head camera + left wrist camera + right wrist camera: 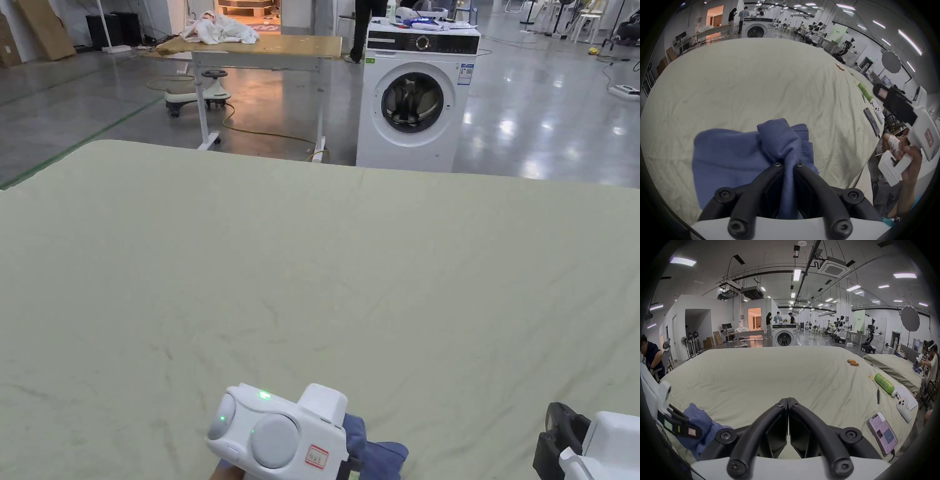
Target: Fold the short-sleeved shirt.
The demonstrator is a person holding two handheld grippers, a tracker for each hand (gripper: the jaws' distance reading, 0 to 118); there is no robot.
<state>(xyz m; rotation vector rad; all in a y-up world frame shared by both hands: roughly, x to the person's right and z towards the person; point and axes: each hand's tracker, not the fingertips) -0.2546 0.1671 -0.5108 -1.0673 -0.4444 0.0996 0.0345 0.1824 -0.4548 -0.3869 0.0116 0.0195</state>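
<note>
Left hand-held gripper (788,164) was clamped on a bunch of the blue shirt (737,155), crumpled at the bed's (753,84) near edge. Right hand-held gripper (788,400) was together, empty. Risk: bunched grip drags layers w/ it, tangling the fold.

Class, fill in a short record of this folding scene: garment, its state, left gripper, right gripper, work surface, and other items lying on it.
garment: blue shirt
state: bunched in a heap near the front edge, not yet spread or folded
left gripper: jaws closed on a pinch of the shirt's fabric
right gripper: jaws shut together with nothing between them, off to the side of the shirt
work surface: pale green sheet, wrinkled
other items: green bottle, phone, white controller, all along the sheet's right edge
</note>
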